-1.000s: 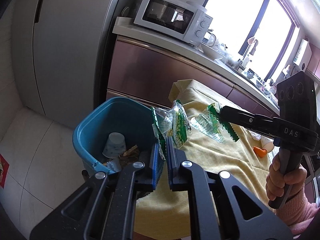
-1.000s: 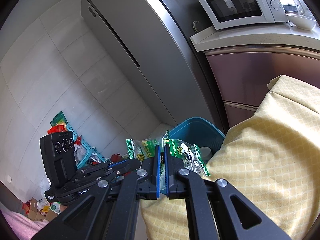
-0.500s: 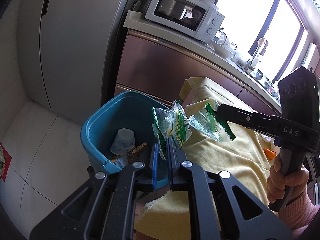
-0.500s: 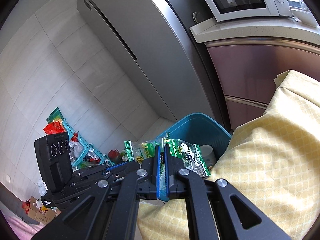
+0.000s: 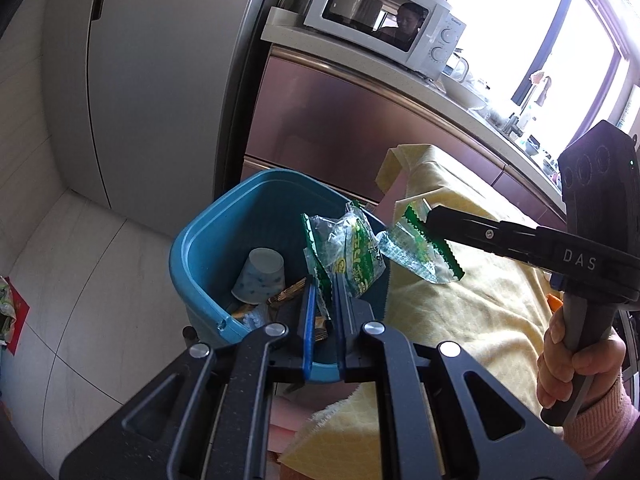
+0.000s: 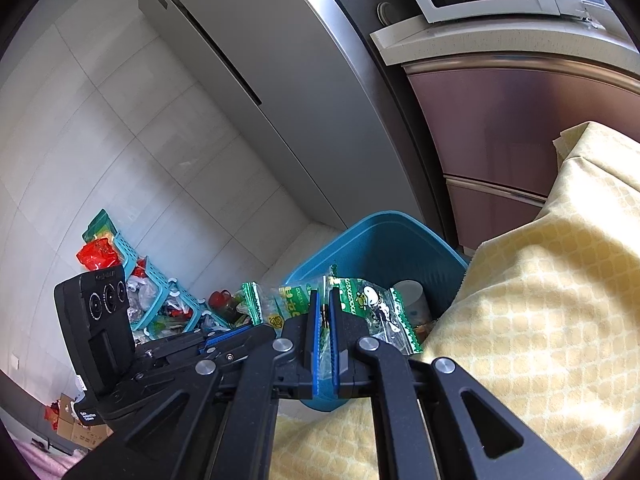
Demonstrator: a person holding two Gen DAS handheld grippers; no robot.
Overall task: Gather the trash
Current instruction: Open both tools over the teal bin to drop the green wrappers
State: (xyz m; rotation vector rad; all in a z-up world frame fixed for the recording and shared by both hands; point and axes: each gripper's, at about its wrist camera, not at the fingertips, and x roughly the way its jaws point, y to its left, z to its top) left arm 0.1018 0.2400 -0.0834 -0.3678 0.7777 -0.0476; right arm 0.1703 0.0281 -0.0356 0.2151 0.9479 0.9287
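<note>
The left gripper (image 5: 322,296) has its jaws clamped on a crumpled green-and-clear snack wrapper (image 5: 352,252), held above the open blue trash bin (image 5: 208,240). Just beside it, the right gripper (image 6: 325,312) pinches a second green wrapper (image 6: 372,300) over the bin's rim next to the yellow-clothed desk (image 6: 540,320). A paper cup (image 5: 260,276) lies inside the bin among brown scraps. A microwave (image 5: 384,28) sits on the counter behind

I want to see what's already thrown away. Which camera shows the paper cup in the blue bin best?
The left wrist view: the paper cup lies in plain sight inside the blue bin. The right wrist view shows only a part of it, behind a green wrapper.
</note>
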